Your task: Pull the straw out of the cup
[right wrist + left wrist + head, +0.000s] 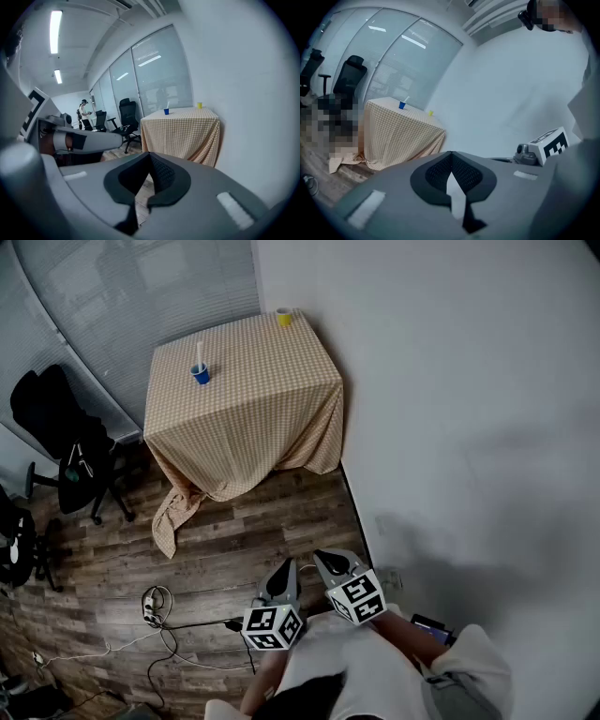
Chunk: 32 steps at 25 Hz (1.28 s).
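Well ahead of both grippers, across the wooden floor (pixel 244 540), a table (pixel 258 362) draped in a tan checked cloth stands in the corner between the white wall and the window blinds. On its top, ahead and to the left of the grippers, sits the blue cup (pixel 201 375) with the white straw (pixel 199 352) standing upright in it. A yellow cup (pixel 283 317) stands farther off, at the table's far corner by the wall, well apart from the blue one. The left gripper (pixel 280 576) and the right gripper (pixel 330 564) are held low, side by side and close to the person's body, pointing toward the table. Each has its jaws closed, tips together, with nothing between them. Black office chairs (pixel 66 446) stand off to the left of the left gripper, and cables (pixel 159 615) lie on the floor near its left side.
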Available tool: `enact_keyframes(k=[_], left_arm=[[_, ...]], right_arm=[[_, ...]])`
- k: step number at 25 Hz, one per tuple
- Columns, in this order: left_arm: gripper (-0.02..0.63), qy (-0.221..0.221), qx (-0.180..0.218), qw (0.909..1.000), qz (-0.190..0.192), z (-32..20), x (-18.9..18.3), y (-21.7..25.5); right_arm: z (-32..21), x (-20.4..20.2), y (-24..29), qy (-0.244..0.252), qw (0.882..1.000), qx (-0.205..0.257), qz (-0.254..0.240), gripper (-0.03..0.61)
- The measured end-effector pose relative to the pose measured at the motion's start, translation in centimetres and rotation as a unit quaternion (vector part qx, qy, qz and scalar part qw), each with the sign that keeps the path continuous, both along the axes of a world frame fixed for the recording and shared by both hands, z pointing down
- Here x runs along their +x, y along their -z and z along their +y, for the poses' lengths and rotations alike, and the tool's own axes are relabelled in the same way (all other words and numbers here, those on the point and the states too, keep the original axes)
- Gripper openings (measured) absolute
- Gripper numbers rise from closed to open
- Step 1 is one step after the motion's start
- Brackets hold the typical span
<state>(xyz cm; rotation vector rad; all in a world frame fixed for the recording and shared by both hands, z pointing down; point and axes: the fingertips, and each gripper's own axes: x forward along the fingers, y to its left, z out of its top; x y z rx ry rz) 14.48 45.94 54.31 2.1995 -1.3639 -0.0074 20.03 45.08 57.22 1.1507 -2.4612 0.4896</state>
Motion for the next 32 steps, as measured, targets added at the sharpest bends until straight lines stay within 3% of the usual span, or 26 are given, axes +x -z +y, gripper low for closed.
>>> enact_keyframes(k=[10, 25, 32], left_arm=[[0.012, -0.002, 0.007, 0.9999, -0.009, 1.6, -1.6, 0.0], [0.012, -0.009, -0.004, 1.0000, -0.001, 6.0, -5.7, -0.7], [0.012, -0.007, -0.009, 0.9999, -0.007, 5.8, -6.3, -0.8]], right_arm=[[1.4, -1.5, 0.4, -0.015, 1.000, 0.007, -0.018, 0.005], [6.0, -5.0, -0.3, -0.039, 0.997, -0.018, -0.064, 0.006], [5.5, -4.7, -0.9, -0.053, 0.995, -0.039, -0.076, 0.006]])
